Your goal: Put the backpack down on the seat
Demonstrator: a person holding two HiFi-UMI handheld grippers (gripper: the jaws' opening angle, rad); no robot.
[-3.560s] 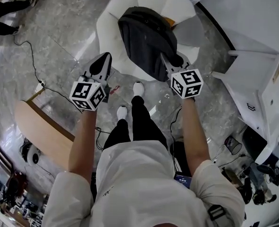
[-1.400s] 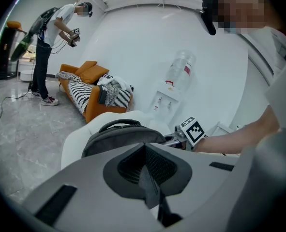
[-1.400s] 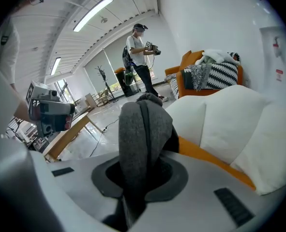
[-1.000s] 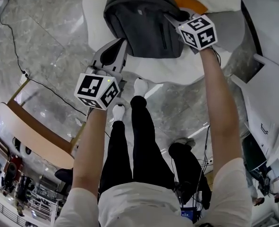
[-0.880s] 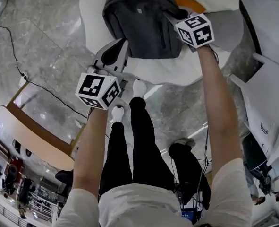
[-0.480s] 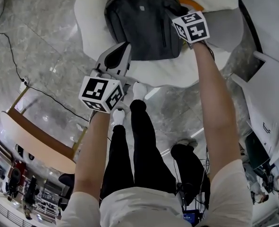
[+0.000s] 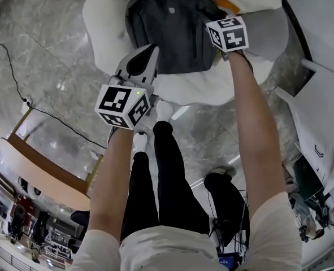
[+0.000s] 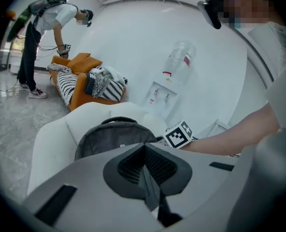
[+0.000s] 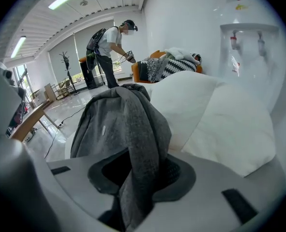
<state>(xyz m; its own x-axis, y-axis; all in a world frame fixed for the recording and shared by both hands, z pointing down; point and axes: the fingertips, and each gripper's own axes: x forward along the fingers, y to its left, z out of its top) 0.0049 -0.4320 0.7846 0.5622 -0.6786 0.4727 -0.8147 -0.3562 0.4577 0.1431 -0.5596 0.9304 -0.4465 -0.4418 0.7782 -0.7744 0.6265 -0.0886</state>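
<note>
Grey backpack (image 7: 169, 27) set on white seat (image 7: 102, 35).
It rests on the cushion, top towards the far backrest. At its right side, right gripper (image 9: 142, 180): jaws just been opening, partly apart, grey strap (image 9: 143, 124) lying loose between them. At its near left corner, left gripper (image 8: 145, 168): jaws closed together, holding nothing.

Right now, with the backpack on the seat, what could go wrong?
1. The strap lies between the right gripper's jaws, which have just been opening; pulling away could snag it and drag the backpack off the seat.
2. The backpack seems propped upright against the seat back; once free it may slump forward.
3. The left gripper, shut and empty, hovers near its front and could bump it.
</note>
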